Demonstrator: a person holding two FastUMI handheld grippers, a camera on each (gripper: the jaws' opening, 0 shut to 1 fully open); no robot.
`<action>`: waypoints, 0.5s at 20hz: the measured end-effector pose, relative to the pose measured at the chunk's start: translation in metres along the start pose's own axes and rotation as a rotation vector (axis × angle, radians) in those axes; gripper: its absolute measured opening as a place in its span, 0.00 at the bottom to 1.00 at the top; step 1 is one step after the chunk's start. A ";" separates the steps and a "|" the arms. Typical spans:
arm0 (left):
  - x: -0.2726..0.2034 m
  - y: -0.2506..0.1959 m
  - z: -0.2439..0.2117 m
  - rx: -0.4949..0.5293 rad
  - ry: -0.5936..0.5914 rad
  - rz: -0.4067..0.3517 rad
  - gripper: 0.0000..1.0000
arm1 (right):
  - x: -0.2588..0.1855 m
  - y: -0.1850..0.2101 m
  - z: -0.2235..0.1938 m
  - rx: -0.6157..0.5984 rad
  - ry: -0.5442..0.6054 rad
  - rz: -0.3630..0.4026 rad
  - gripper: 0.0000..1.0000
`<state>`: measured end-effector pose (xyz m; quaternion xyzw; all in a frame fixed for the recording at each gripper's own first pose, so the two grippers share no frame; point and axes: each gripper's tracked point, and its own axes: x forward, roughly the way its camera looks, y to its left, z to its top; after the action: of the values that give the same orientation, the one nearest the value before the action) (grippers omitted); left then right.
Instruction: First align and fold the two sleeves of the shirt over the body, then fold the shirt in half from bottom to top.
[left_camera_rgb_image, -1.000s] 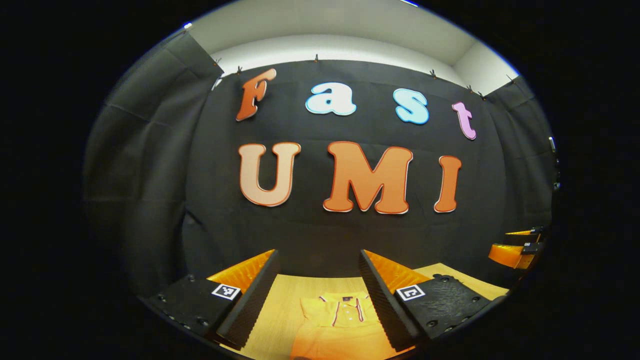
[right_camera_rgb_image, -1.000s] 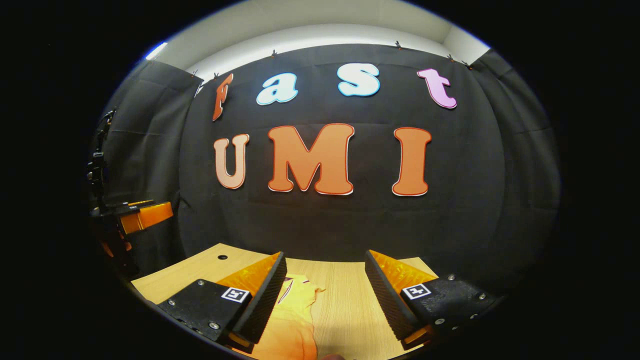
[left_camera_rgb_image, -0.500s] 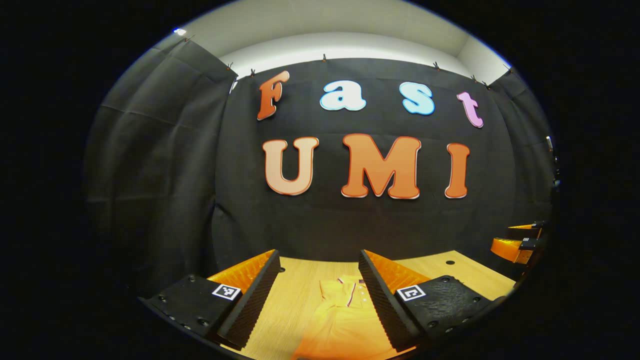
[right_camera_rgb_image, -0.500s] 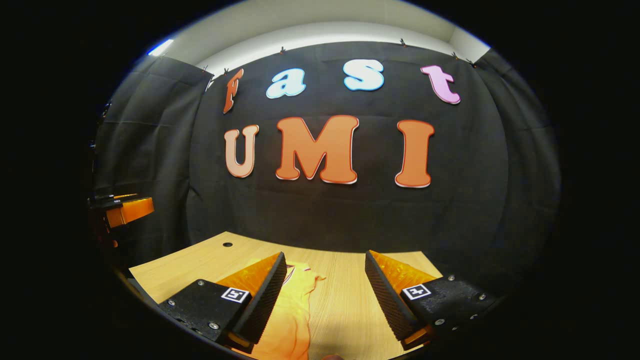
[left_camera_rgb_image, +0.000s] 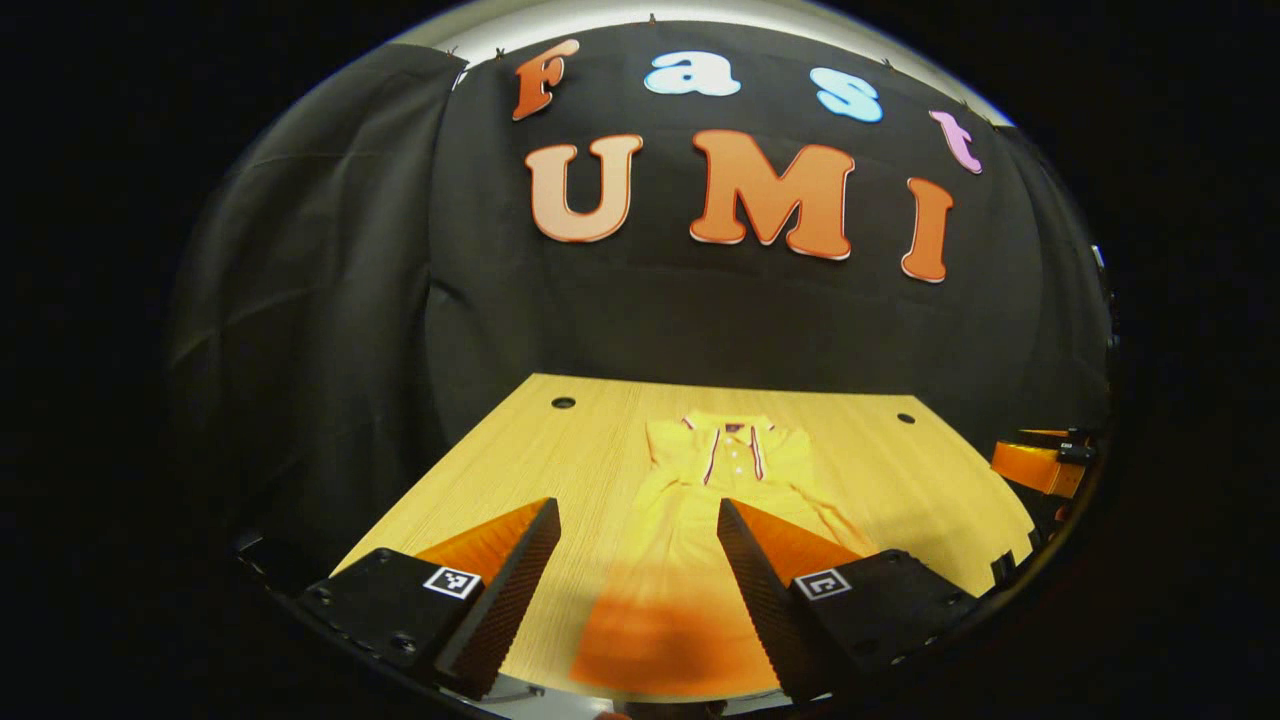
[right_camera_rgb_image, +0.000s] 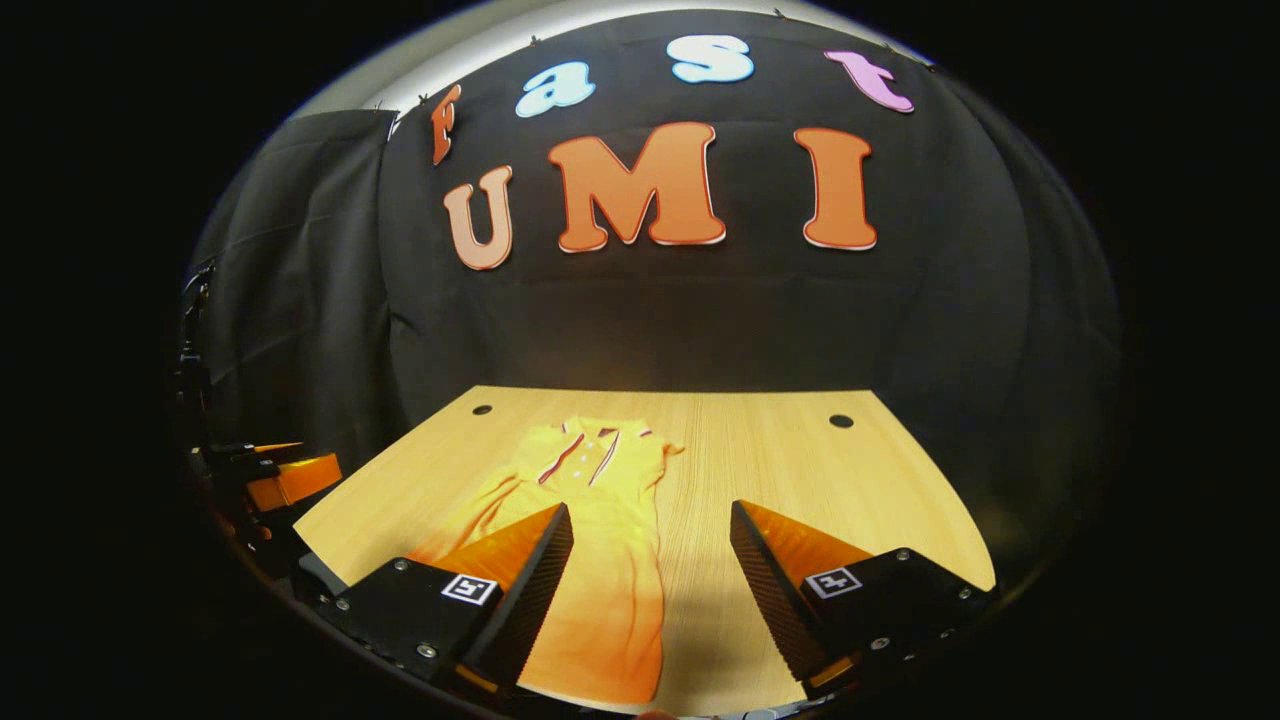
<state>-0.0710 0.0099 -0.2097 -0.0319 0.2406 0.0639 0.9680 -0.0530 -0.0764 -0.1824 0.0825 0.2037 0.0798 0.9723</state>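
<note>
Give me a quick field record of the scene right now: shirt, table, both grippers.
shirt: yellow polo, lying lengthwise on the table, collar toward the far wall, narrow outline, hem near the grippers
table: light wood, holes near the far corners
left gripper: open, above the shirt's lower part, holding nothing
right gripper: open, above the shirt's right edge, holding nothing
fold in half: not yet done

Dim booth, warm overhead light on the table (left_camera_rgb_image: 560, 460), soft shadows near its front, strong fisheye bending at edges
</note>
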 end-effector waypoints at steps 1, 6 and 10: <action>0.003 0.004 -0.010 -0.002 0.030 0.006 0.98 | 0.001 0.000 -0.010 0.002 0.029 0.001 0.96; 0.021 0.005 -0.079 0.013 0.271 -0.017 0.98 | 0.007 0.003 -0.074 0.017 0.208 0.010 0.97; 0.028 0.008 -0.125 -0.005 0.462 -0.063 0.99 | 0.008 -0.001 -0.121 0.039 0.332 0.003 0.97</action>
<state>-0.1055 0.0093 -0.3335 -0.0558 0.4542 0.0252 0.8888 -0.0948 -0.0608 -0.2950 0.0874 0.3628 0.0900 0.9234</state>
